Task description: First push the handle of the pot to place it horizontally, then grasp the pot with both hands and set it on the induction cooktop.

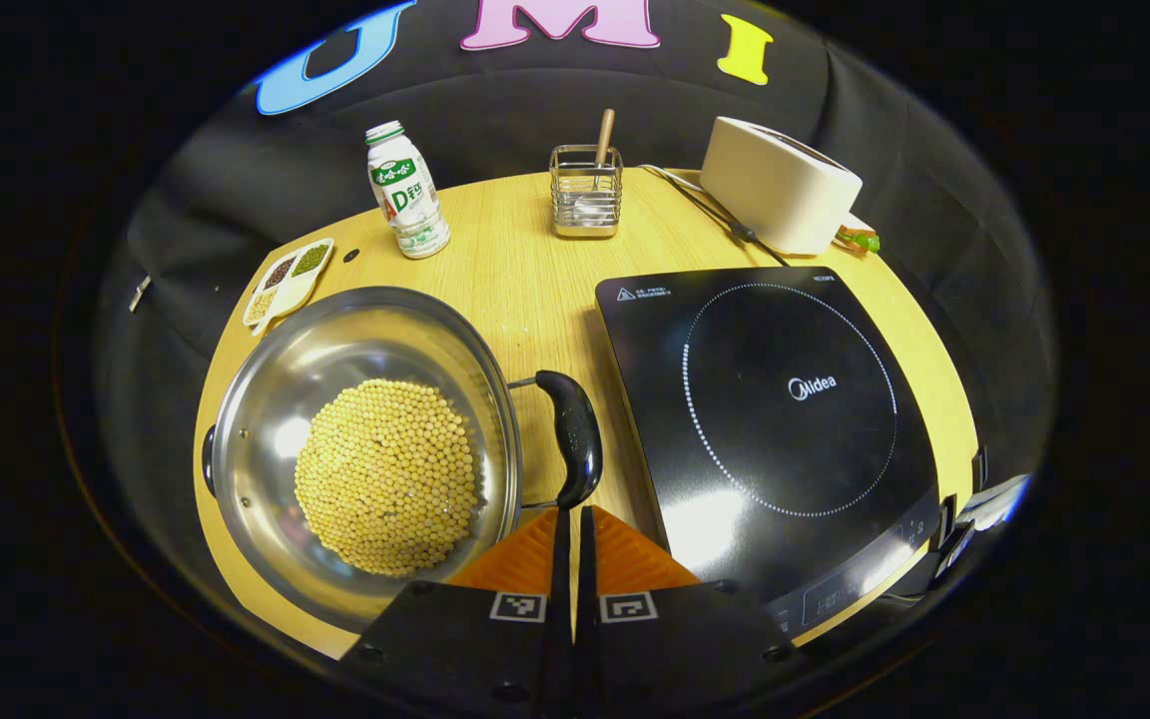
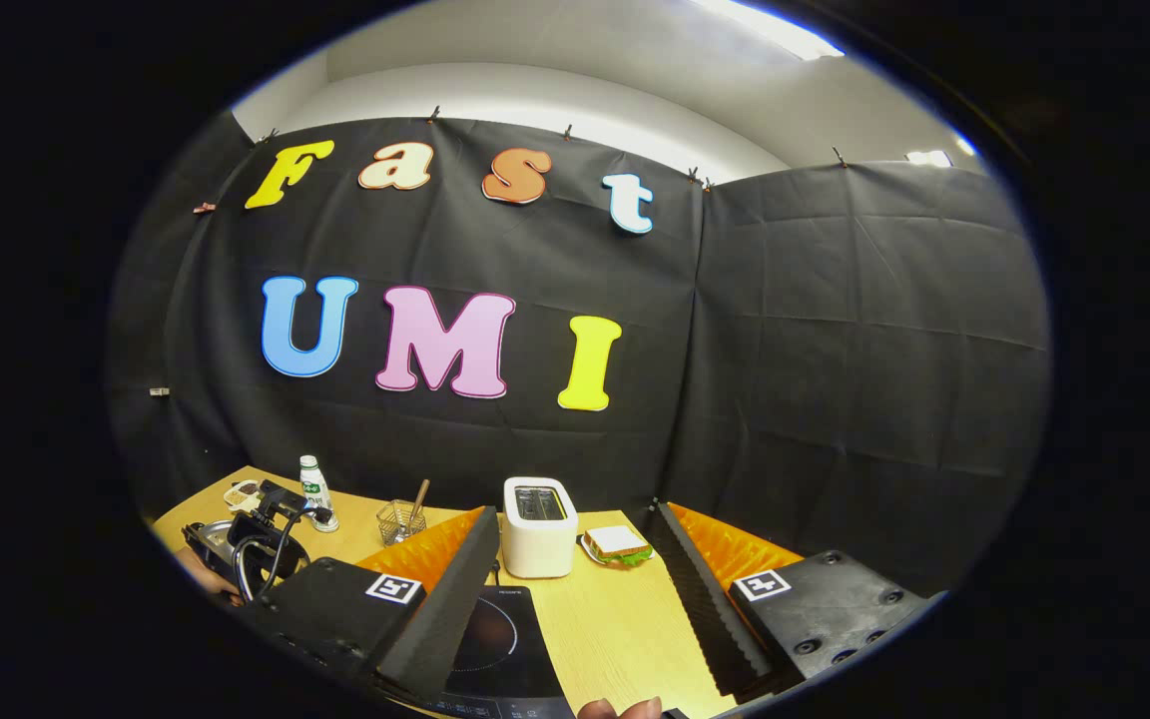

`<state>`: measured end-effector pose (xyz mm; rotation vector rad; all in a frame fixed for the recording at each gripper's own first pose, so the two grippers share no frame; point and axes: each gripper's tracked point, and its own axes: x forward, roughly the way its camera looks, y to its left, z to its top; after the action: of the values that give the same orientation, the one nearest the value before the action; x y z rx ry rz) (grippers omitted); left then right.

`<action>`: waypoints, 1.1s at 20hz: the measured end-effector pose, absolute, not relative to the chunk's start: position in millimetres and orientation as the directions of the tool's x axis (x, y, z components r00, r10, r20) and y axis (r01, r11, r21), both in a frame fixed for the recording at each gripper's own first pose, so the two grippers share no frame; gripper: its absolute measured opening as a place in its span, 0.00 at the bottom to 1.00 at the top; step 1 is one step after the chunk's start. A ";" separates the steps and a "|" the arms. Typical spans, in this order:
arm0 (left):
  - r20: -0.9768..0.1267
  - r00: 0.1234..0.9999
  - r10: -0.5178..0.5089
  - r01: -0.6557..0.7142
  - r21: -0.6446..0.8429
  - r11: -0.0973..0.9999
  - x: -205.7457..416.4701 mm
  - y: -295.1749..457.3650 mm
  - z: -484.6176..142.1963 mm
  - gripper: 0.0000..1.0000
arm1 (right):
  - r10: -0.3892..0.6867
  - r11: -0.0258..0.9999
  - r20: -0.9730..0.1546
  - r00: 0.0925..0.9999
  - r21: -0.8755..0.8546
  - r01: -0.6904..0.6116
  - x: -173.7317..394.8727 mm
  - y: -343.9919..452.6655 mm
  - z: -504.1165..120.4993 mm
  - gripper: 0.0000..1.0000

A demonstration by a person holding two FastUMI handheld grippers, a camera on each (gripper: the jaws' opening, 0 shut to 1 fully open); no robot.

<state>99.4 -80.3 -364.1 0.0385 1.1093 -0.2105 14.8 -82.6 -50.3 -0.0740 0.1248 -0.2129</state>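
Observation:
A steel pot holding a mound of yellow beans sits on the wooden table, left of the black induction cooktop. Its black side handle stands on the rim facing the cooktop, running near to far in the left gripper view. A second small handle shows on the pot's far-left rim. My left gripper is shut with nothing between its fingers, and its tips are at the near end of the black handle. My right gripper is open and raised above the cooktop, holding nothing.
At the back of the table stand a white bottle, a wire utensil holder and a white toaster with its cable. A small divided dish lies at the far left. A sandwich plate sits beside the toaster.

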 end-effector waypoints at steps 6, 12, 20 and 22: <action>-0.810 0.553 -0.197 0.169 -0.122 0.978 87.7 -81.1 -329.6 0.06 | -0.172 0.984 -0.142 0.975 -0.079 0.162 19.4 -63.4 -56.2 0.97; -0.617 0.766 -0.182 0.142 -0.114 0.983 84.3 -35.7 -253.3 0.62 | -0.014 1.000 -0.218 0.976 -0.006 0.013 32.9 -4.2 -81.6 0.98; -0.549 0.834 -0.050 -0.002 -0.094 0.996 88.4 89.1 -225.9 0.98 | 0.216 0.976 -0.383 0.898 0.093 -0.196 62.7 98.6 -144.6 0.98; -0.559 0.828 -0.041 -0.006 -0.082 0.997 89.2 115.3 -234.3 0.98 | 0.263 0.965 -0.417 0.870 0.124 -0.232 71.1 124.2 -162.6 0.98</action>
<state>89.2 115.3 -234.3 -0.0815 0.5944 -0.0190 71.1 124.2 -162.6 0.0709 0.4462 0.2594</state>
